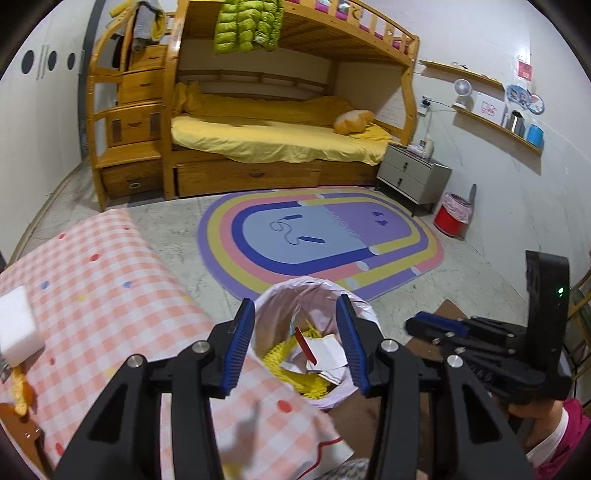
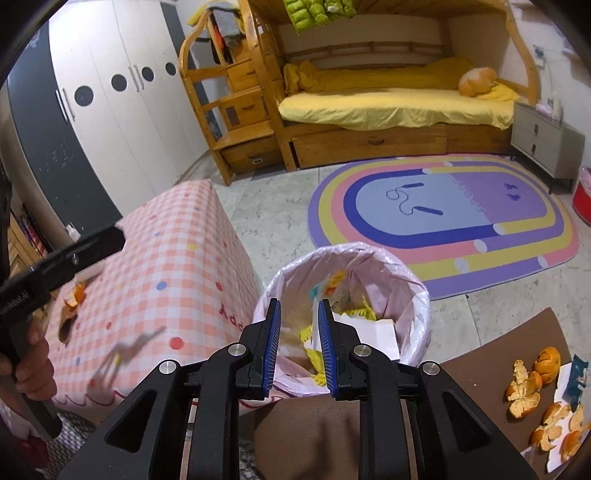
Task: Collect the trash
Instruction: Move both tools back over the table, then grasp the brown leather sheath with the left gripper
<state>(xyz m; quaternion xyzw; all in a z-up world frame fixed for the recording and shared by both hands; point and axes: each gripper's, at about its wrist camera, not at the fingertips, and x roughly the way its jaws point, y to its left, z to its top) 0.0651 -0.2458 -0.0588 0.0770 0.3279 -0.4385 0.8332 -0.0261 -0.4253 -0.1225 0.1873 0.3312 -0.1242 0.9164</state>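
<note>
Bedroom floor held a lined bin (image 2: 417, 295) beside a checked table (image 2: 177, 266), left gripper (image 1: 299, 343) wide open, empty, above it, right gripper (image 2: 298, 343) partly open, empty, tilted down.

Across the top of both views we see a wooden bunk bed (image 1: 295, 110) with yellow bedding and a green puffer jacket (image 1: 247, 26) hung from its upper rail. At centre lies an oval striped rug (image 1: 317, 236). At lower left we note a pink checked tablecloth (image 1: 92, 280); at right, a grey nightstand (image 1: 412, 175) beside a red bin (image 1: 450, 218), with wall shelves (image 1: 495, 123) above. A white wardrobe (image 2: 110, 110) fills the right-wrist view's upper left.
</note>
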